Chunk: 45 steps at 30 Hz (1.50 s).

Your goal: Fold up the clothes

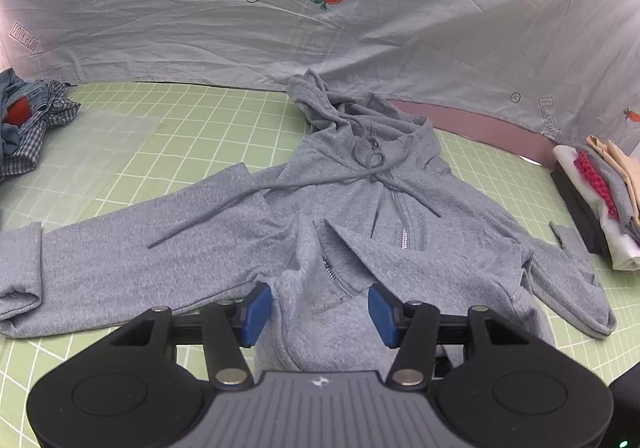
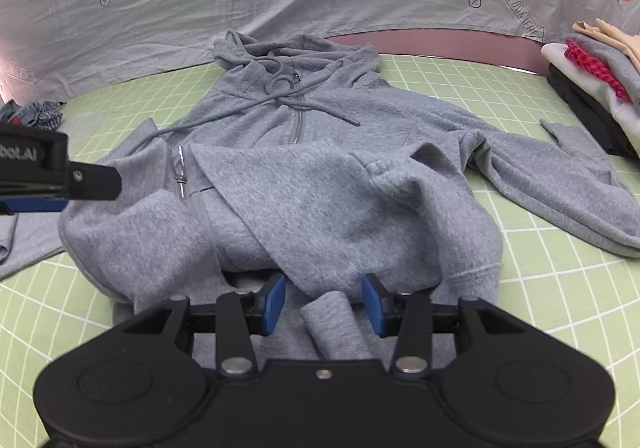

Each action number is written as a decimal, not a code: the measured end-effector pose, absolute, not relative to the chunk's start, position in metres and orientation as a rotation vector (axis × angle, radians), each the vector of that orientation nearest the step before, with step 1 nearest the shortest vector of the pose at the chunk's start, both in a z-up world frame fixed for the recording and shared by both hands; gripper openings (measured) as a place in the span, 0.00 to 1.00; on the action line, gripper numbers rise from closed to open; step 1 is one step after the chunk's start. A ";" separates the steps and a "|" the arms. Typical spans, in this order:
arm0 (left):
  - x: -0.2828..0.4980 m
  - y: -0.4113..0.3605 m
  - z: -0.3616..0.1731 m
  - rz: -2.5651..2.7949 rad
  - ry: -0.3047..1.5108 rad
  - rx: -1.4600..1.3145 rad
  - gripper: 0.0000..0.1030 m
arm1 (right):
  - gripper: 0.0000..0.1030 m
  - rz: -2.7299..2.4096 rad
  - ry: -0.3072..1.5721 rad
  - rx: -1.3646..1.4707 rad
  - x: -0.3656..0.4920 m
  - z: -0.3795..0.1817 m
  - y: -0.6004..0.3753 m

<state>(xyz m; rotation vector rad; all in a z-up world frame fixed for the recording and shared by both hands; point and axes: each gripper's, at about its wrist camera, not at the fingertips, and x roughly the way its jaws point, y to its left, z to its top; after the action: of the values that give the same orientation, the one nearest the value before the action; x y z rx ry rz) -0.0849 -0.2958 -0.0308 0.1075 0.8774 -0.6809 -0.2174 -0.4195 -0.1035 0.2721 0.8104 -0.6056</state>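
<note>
A grey zip hoodie (image 1: 360, 208) lies face up on the green grid mat (image 1: 160, 152), hood toward the far side and both sleeves spread out. Its lower front is rumpled and folded back over the zipper (image 2: 298, 126). My left gripper (image 1: 321, 310) is open at the hoodie's near left hem, with grey fabric lying between its blue pads (image 1: 258, 312). My right gripper (image 2: 323, 302) is open at the near hem of the hoodie (image 2: 340, 200), a small roll of cloth between its fingers. The left gripper (image 2: 80, 188) shows from the side at the left edge of the right wrist view.
A stack of folded clothes (image 1: 600, 200) (image 2: 592, 88) sits at the mat's right edge. A crumpled pile of blue and plaid garments (image 1: 28, 120) (image 2: 36, 114) lies at the far left. A carrot-print sheet (image 1: 320, 28) hangs behind the mat.
</note>
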 end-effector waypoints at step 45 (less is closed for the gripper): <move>-0.097 -0.272 0.012 -0.450 0.936 0.042 0.03 | 0.03 -0.684 0.744 0.219 -0.284 -0.019 -0.533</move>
<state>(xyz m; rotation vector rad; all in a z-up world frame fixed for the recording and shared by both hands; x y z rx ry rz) -0.0966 -0.2723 0.0122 0.0421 0.9357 -0.4505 -0.2838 -0.5334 -0.0191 0.2188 0.7439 -0.6836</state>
